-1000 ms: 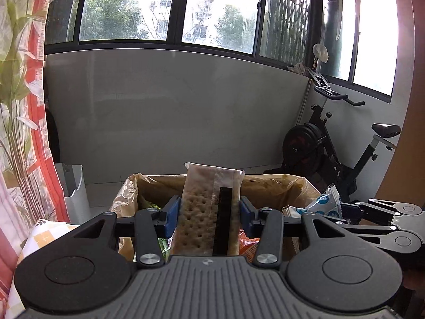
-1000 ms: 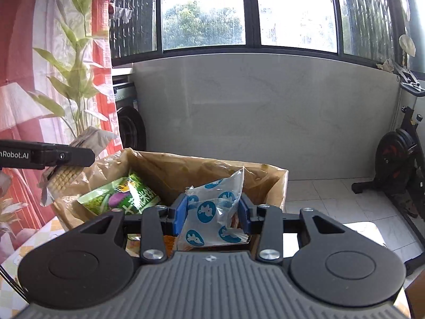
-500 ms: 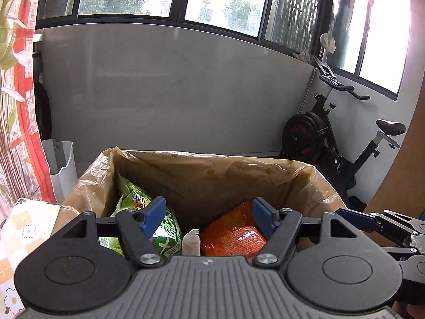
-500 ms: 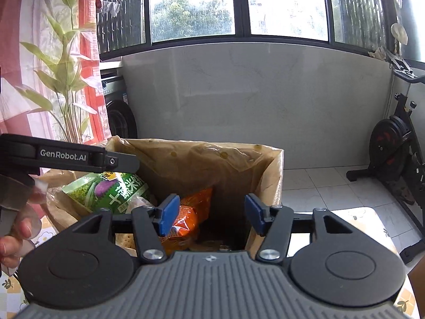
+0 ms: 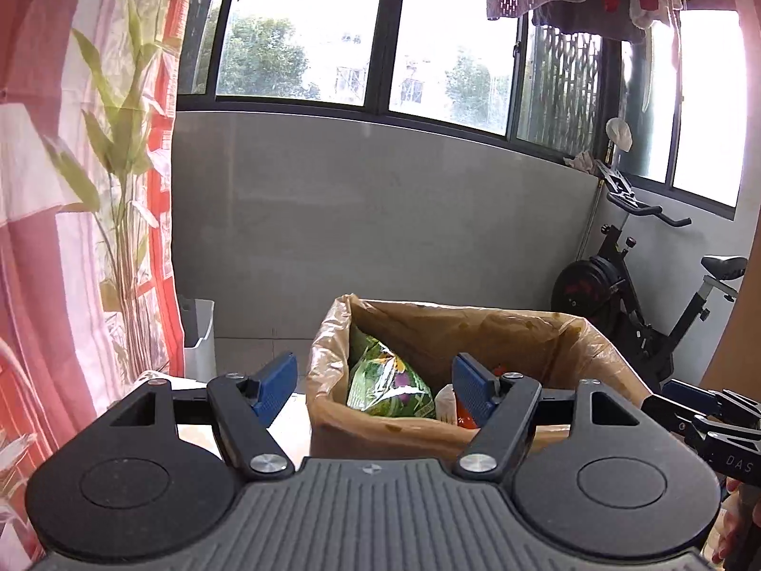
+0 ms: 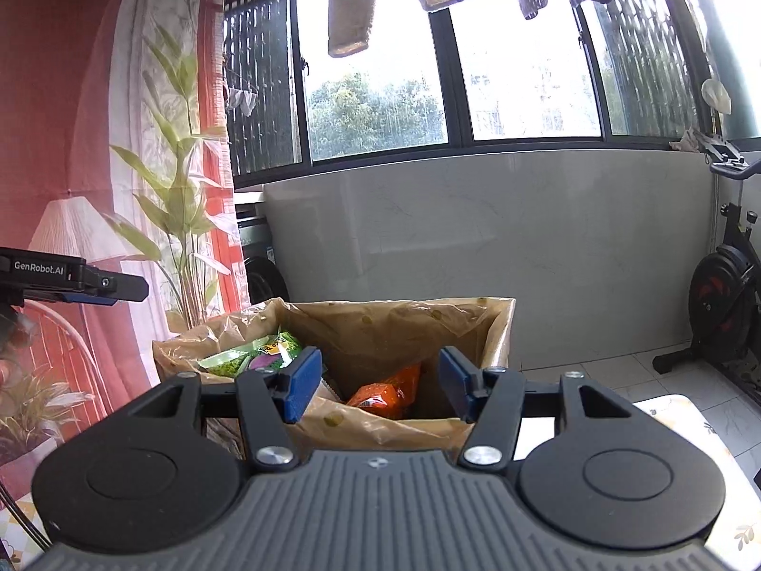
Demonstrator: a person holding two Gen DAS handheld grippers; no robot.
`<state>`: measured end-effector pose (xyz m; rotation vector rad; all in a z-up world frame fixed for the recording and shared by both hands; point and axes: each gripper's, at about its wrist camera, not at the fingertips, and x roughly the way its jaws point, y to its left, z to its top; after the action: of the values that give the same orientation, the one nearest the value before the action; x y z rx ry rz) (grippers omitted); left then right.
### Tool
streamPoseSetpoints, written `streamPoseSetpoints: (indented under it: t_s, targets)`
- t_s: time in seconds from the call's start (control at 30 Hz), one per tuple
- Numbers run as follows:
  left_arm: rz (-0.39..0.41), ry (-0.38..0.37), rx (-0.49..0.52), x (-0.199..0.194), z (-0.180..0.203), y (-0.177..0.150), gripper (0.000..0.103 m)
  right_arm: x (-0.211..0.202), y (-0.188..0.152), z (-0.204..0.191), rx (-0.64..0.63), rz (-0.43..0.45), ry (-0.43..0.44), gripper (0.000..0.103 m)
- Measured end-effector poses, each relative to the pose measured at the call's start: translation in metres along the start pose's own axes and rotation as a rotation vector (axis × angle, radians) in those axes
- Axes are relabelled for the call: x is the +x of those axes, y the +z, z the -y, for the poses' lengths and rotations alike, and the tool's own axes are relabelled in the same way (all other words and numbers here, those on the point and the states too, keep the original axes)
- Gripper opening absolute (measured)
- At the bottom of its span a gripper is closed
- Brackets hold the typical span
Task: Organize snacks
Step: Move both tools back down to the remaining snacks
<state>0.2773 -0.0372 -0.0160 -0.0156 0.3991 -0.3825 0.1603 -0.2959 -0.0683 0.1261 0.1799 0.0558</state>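
My left gripper [image 5: 373, 383] stands wide apart with nothing between its blue pads, and my right gripper [image 6: 379, 383] is about half spread and just as empty. Both point at the cardboard box [image 6: 504, 333] lined with a brown plastic bag [image 5: 523, 333], which sits just ahead of the fingertips.

Inside the box, a green snack packet [image 5: 390, 383] leans against the left wall, an orange snack packet [image 6: 385, 392] lies lower toward the middle, and a pale wrapper [image 5: 444, 397] shows between them in the left view; I cannot tell what it is.

I judge these packets light, air-puffed and slick, with crushable contents. I would pinch one at a sealed end or across a flat face, gently, since the film could slide from the pads. The liner is loose and could snag a finger on the way in.
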Motion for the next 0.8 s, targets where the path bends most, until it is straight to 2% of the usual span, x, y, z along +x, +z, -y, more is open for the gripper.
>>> streamPoseSetpoints:
  t_s: [0.17, 0.3, 0.53, 0.7, 0.77, 0.8]
  targets:
    - [-0.049, 0.059, -0.082, -0.014, -0.019, -0.041, 0.073, -0.013, -0.030, 0.002, 0.009, -0.022, -0.014, 0.058]
    - [-0.132, 0.074, -0.128, -0.005, -0.025, -0.070, 0.072, -0.012, -0.056, 0.009, 0.023, -0.081, -0.032, 0.058]
    - [-0.243, 0.085, -0.163, 0.009, -0.027, -0.111, 0.067, 0.009, -0.109, 0.030, 0.044, -0.261, -0.060, 0.058]
    - [-0.293, 0.104, -0.177, 0.011, -0.030, -0.129, 0.065, 0.039, -0.137, 0.029, 0.002, -0.403, -0.062, 0.057]
    - [-0.307, 0.105, -0.181, 0.011, -0.030, -0.134, 0.063, 0.048, -0.144, 0.029, 0.010, -0.452, -0.024, 0.045]
    - [-0.311, 0.105, -0.180, 0.010, -0.029, -0.136, 0.062, 0.052, -0.146, 0.029, 0.027, -0.474, -0.007, 0.044]
